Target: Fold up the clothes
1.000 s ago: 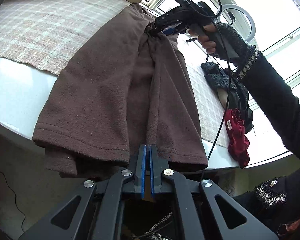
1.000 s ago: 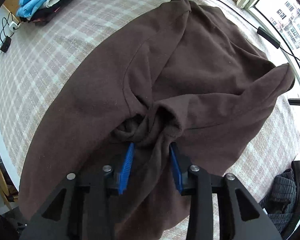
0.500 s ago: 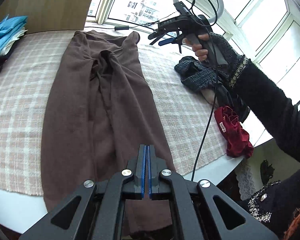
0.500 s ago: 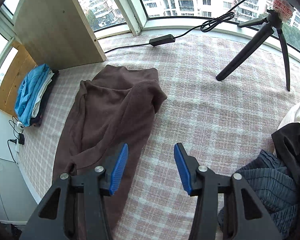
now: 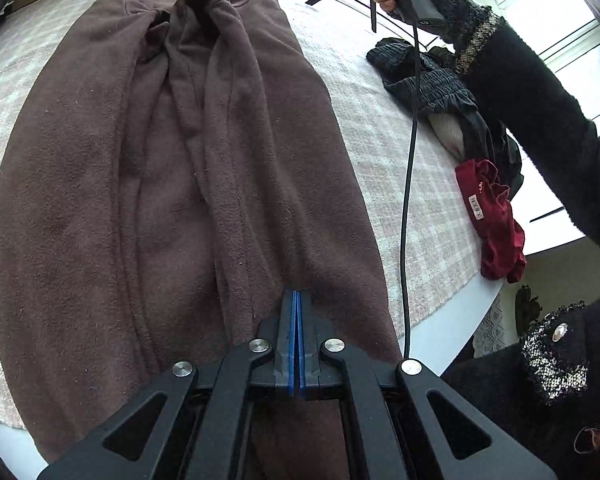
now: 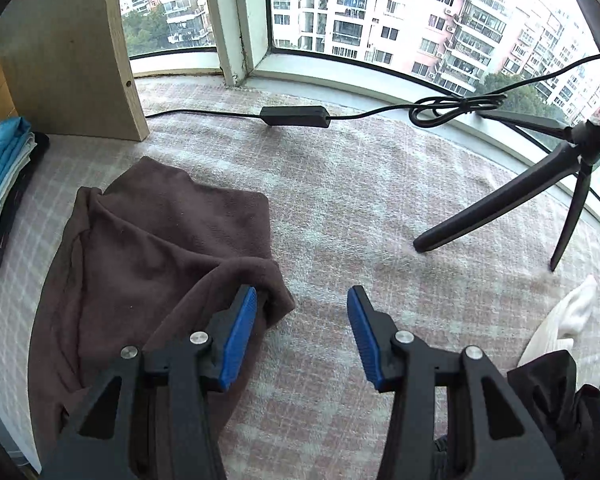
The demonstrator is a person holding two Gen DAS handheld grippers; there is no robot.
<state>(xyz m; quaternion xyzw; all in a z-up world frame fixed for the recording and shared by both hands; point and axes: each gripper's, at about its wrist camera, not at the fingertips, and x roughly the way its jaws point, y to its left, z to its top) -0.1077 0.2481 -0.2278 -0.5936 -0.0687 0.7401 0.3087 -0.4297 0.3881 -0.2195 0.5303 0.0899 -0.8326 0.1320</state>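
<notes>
A brown fleece garment (image 5: 188,184) lies stretched along a checked tablecloth (image 5: 384,128), running straight ahead of the left gripper (image 5: 296,320), whose blue pads are pressed flat together over the near hem; whether a pinch of cloth sits between them cannot be told, since no fabric shows in the seam between the pads. The right gripper (image 6: 302,332) hangs above bare cloth with its jaws parted to a middling width and nothing between them, the garment's far end bunched just to its left, one corner reaching under the left finger (image 6: 240,332). Beyond the right gripper stand a black tripod (image 6: 500,208) and a cable with its adapter (image 6: 294,116); a folded stack of blue and white clothes (image 6: 4,172) rests well to the left. To the right of the left gripper, near the table's edge, wait a dark garment (image 5: 428,80) and a red one (image 5: 496,220). The fleece appears laid out lengthwise but not yet flat, with ridges running down its middle. The step in hand seems to be smoothing and squaring it, and that would go best if the right gripper took the loose far corner cleanly, pulled it level against the near end, and cleared the central creases before any fold is made.
</notes>
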